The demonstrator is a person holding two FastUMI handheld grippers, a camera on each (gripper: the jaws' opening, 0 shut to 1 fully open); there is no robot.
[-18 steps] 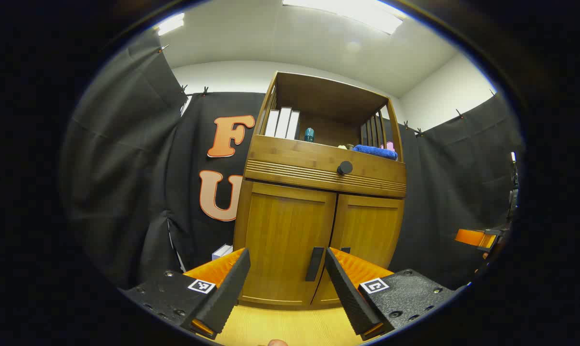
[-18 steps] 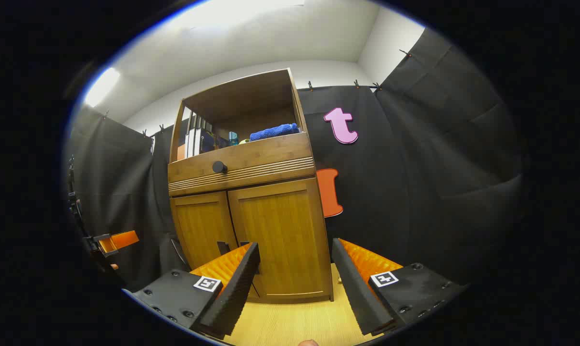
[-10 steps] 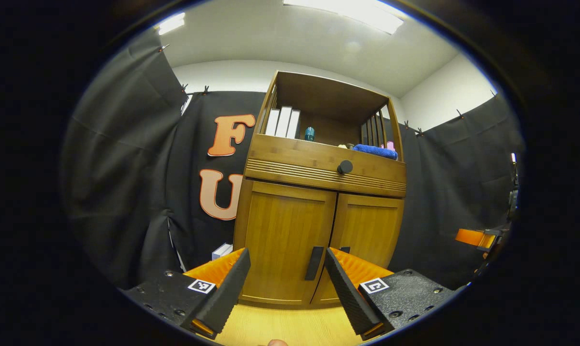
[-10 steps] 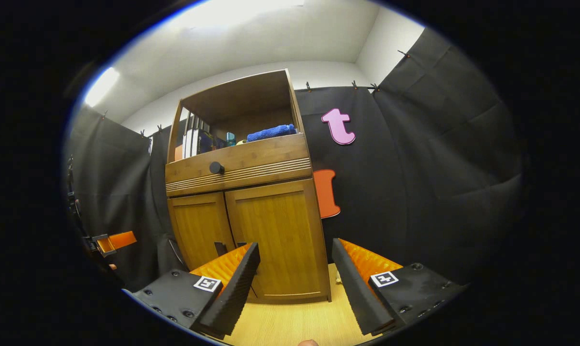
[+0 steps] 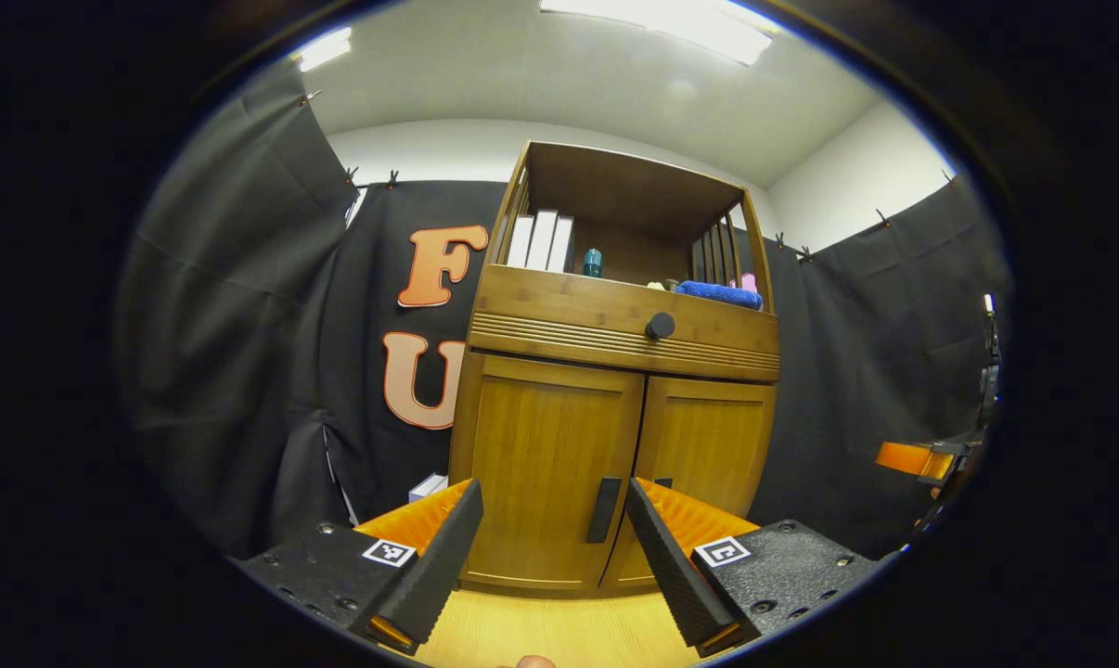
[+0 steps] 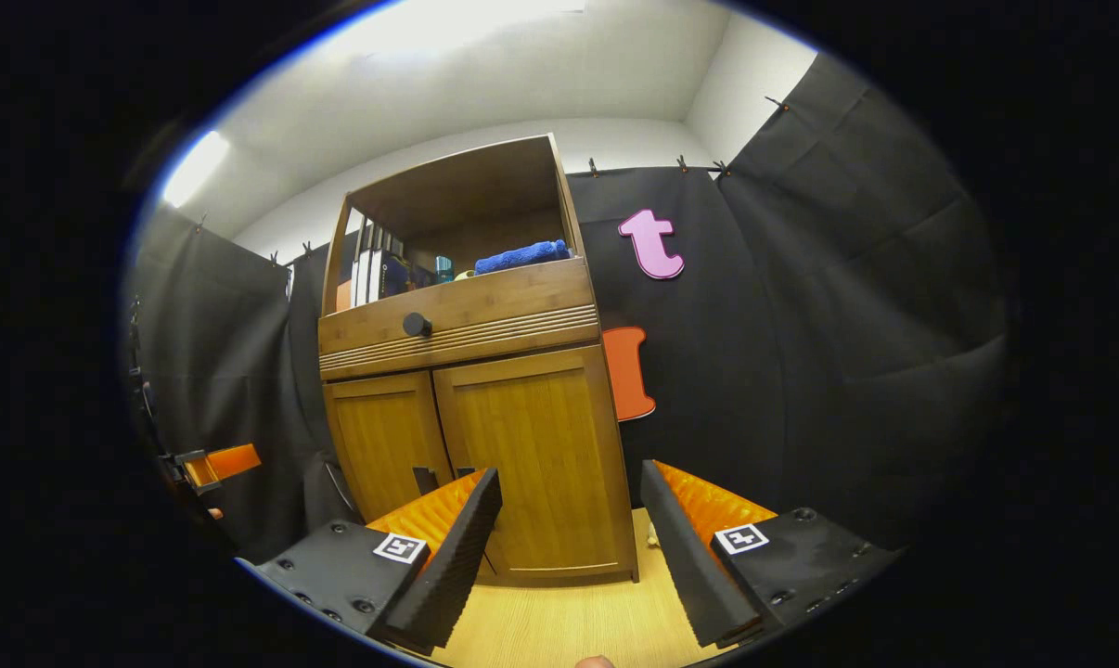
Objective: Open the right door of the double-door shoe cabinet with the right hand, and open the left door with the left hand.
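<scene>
One wooden shoe cabinet (image 5: 615,371) has two closed doors, left door (image 5: 546,473) and right door (image 5: 703,464), each with one dark handle (image 5: 604,509), one round knob (image 5: 660,326), three white binders (image 5: 541,241) and one blue towel (image 5: 719,294) on its open shelf.

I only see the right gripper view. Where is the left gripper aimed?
Observer: In the left gripper view, the left gripper is open, with the left handle framed between its fingers, not yet touched.
Operator: Anything on the floor on that side?
Observer: A white box lies by the cloth, beside the cabinet on its left-door side.
</scene>
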